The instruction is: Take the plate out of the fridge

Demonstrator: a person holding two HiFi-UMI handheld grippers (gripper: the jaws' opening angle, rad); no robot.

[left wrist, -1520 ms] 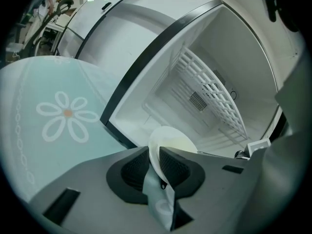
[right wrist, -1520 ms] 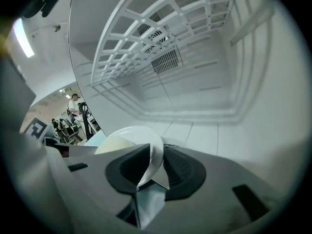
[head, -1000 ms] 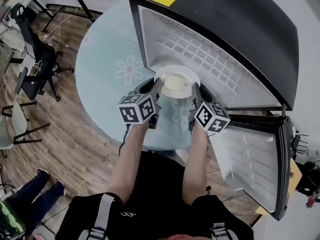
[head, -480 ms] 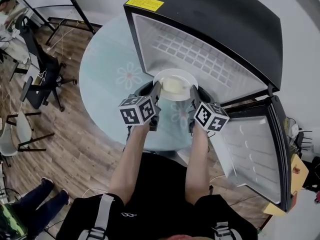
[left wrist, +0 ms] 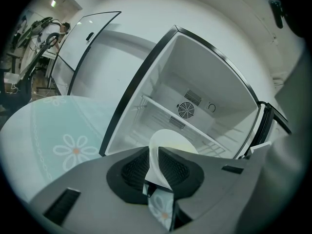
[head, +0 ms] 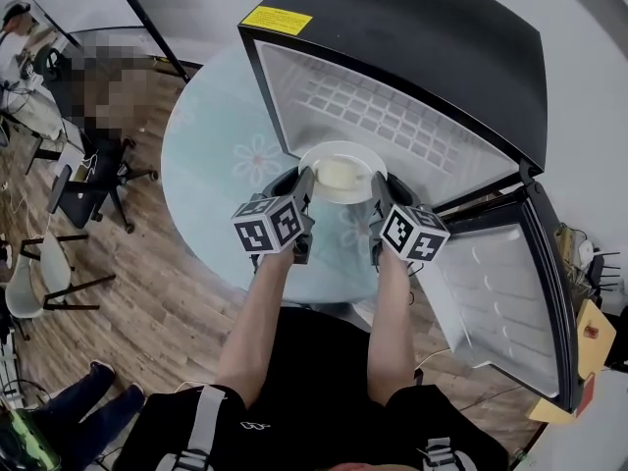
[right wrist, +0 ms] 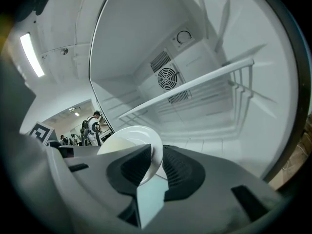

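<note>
A white plate (head: 342,170) with a pale yellow lump on it hangs at the mouth of the open black mini fridge (head: 412,77). Both grippers hold it by opposite rims. My left gripper (head: 306,186) is shut on the plate's left rim, whose edge runs between the jaws in the left gripper view, plate (left wrist: 168,145). At the other side my right gripper (head: 377,190) is shut on the right rim, plate (right wrist: 136,145). The fridge interior (right wrist: 195,96) with its wire shelf lies just beyond.
The fridge stands on a round glass table (head: 211,165) with flower prints. Its door (head: 510,302) swings open at my right. Office chairs (head: 83,180) and a wooden floor are at the left. People stand far off in the room.
The plate and both grippers have kept their hold. The view has shifted slightly, with the fridge sitting a little higher in the frame; the plate stays at the fridge opening.
</note>
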